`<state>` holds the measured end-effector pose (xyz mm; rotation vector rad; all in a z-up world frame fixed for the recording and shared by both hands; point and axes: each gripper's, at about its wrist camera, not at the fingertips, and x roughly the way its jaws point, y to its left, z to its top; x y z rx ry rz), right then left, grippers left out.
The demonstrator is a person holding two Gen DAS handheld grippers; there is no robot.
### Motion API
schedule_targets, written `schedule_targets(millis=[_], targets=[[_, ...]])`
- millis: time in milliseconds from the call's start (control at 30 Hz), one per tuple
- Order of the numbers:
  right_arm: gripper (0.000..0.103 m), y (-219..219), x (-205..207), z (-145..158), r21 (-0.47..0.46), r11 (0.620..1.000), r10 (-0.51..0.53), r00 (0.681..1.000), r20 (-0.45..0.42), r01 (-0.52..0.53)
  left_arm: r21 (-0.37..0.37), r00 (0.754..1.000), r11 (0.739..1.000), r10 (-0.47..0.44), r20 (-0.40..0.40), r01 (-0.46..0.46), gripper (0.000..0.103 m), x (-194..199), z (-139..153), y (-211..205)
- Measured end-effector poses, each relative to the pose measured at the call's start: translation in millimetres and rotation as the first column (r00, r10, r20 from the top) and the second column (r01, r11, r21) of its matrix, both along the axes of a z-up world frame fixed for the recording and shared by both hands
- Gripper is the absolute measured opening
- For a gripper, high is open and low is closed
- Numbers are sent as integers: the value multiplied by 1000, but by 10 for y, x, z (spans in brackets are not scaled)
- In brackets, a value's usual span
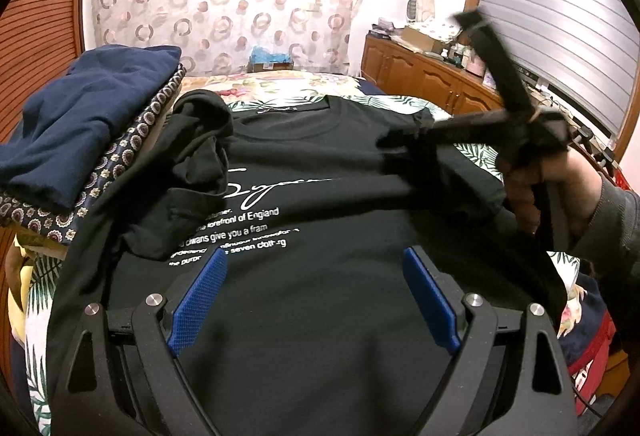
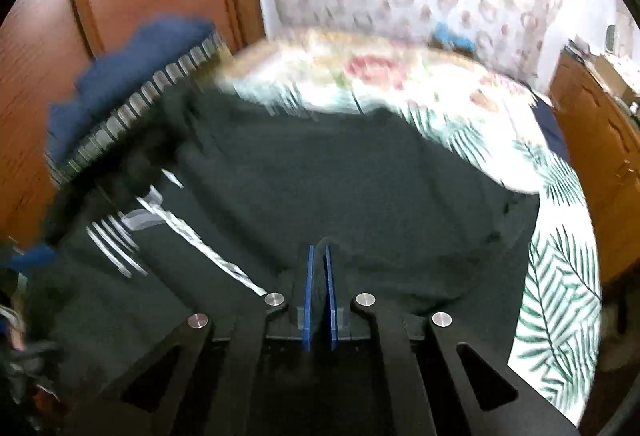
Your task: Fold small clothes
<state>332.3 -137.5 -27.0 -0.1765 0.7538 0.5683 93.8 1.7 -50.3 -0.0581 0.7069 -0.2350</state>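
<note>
Nearest us, our left gripper (image 1: 312, 300) hovers over the black T-shirt (image 1: 320, 316) at lower centre, jaws spread and empty. Our right gripper (image 2: 319, 296) has its jaws pinching the right sleeve; we should carry it across flat toward the folded left sleeve (image 1: 192, 172), on the bed (image 2: 560, 276).

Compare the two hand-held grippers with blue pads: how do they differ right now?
The left gripper has its blue pads spread wide with nothing between them, above the black printed T-shirt. The right gripper has its pads nearly together, pinching a fold of that shirt. The left view is sharp; the right view is blurred. Both have black frames and angle down at the shirt.
</note>
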Motion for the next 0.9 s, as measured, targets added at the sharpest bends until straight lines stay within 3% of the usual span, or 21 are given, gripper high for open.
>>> schedule_targets(millis=[133,167,200,267,633,900], targets=[[6,-39,-115,182,154,983,91,995,50,-98,-1,1000,1000,10,0,-10,90,2,-5,31],[16,-19,-114,173,171,977,128,992,23,-130,-1,1000,1000,12,1,-12,90,6,-8,43],[33,15,-93,142,170,974,157,987,-18,-152,0,1000,1000,13,2,-13,90,12,-11,52],[47,100,-82,69,85,989,127,991,-38,-124,3,1000,1000,18,3,-18,90,29,-9,82],[52,-153,-29,75,-17,1000,-5,999,54,6,35,996,997,72,43,-73,90,326,189,636],[52,-438,199,-2,-53,994,-90,994,59,93,116,997,990,80,-4,-79,59,877,314,877]])
